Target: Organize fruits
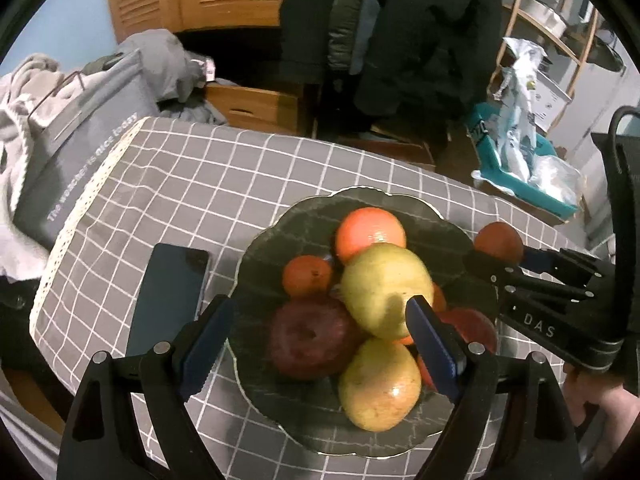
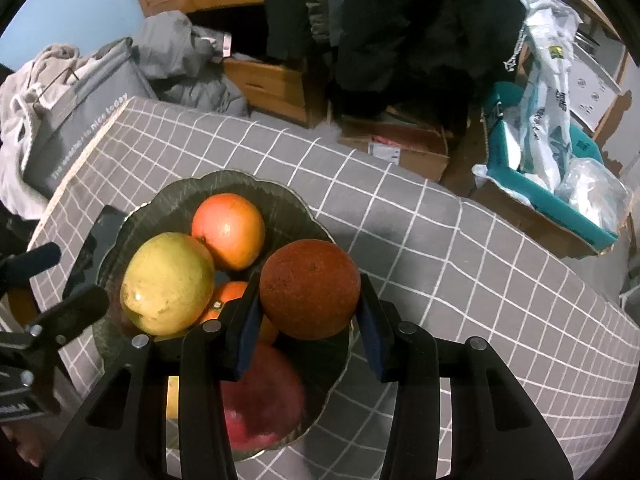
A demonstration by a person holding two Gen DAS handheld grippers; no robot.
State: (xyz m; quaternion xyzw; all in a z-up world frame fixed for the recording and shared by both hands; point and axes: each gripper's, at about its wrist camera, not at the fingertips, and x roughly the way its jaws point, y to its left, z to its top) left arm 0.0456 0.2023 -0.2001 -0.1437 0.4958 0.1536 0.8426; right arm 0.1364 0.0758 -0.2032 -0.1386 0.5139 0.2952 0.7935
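Note:
A dark scalloped plate (image 1: 280, 224) on the grey checked cloth holds a pile of fruit. On it lie an orange (image 1: 370, 234), a small tangerine (image 1: 307, 276), a yellow-green apple (image 1: 386, 290), a dark red apple (image 1: 316, 338) and a second yellow apple (image 1: 380, 386). My left gripper (image 1: 320, 344) hangs open just above the pile, with nothing between its pads. My right gripper (image 2: 310, 324) is shut on a dark orange fruit (image 2: 310, 288) over the plate's (image 2: 240, 178) right rim. In the left wrist view this gripper (image 1: 500, 256) and its fruit (image 1: 498, 240) hang at the plate's right edge.
A dark phone (image 1: 168, 300) lies on the cloth just left of the plate. Past the table's far edge are a grey bag (image 1: 80, 140), wooden drawers (image 1: 256, 106), hanging coats and a teal box of plastic bags (image 1: 528, 176). Bare cloth (image 2: 460, 272) stretches right of the plate.

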